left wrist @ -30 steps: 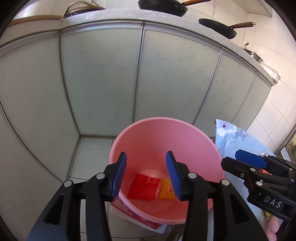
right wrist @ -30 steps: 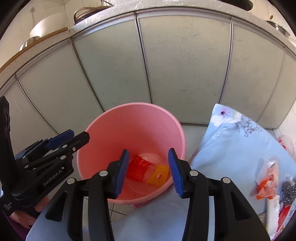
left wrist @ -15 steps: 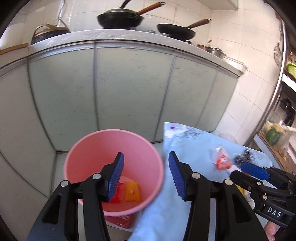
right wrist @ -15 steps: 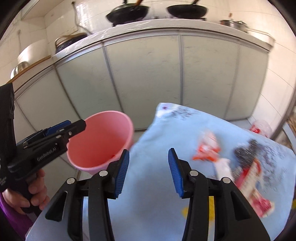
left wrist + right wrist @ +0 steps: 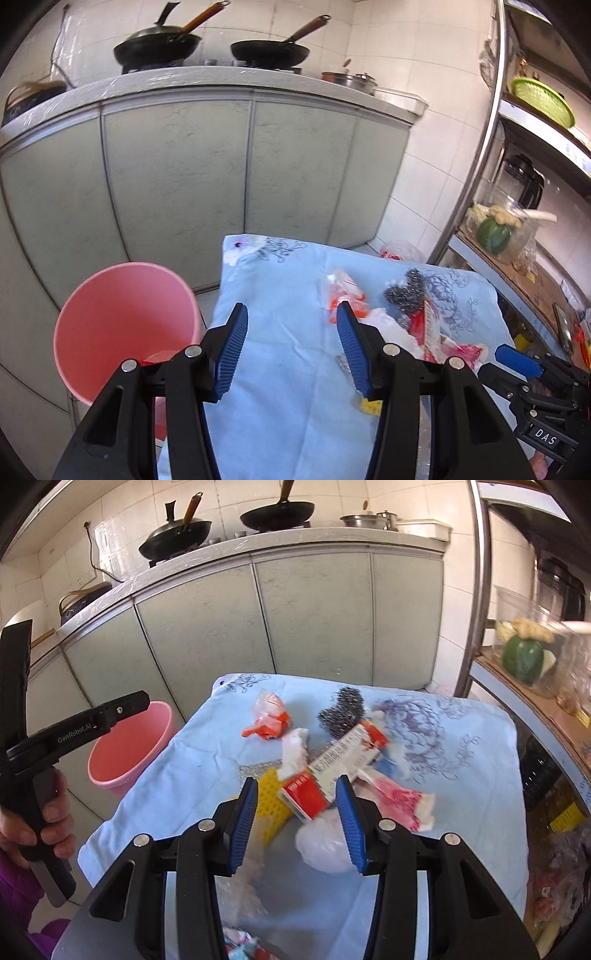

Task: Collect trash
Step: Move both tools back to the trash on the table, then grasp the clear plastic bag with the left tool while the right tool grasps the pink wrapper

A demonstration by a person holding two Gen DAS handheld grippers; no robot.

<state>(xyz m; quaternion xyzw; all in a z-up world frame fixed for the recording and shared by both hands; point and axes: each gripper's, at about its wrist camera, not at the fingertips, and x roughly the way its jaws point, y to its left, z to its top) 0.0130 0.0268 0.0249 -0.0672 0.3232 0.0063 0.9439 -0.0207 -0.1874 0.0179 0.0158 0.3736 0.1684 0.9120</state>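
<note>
A pink bucket (image 5: 122, 317) stands on the floor left of a table under a light blue floral cloth (image 5: 280, 369). Trash lies in a pile on the cloth: an orange-white wrapper (image 5: 269, 720), a steel scourer (image 5: 343, 709), a red-and-white carton (image 5: 332, 771), a yellow mesh sponge (image 5: 271, 801), a white plastic bag (image 5: 321, 842) and a pink wrapper (image 5: 399, 797). My right gripper (image 5: 295, 801) hovers open above the carton and touches nothing. My left gripper (image 5: 291, 332) is open and empty over bare cloth, between the bucket and the pile.
Pale green cabinet doors (image 5: 177, 177) run behind, under a counter with two woks (image 5: 159, 46). At the right stands a metal rack (image 5: 476, 184) holding a green squash (image 5: 493, 229). A plastic bag (image 5: 399, 251) lies on the floor past the table's far edge.
Both grippers swung right from above the bucket to over the cloth-covered table. The bucket has slid to the left of both views. The left jaws stand slightly wider.
</note>
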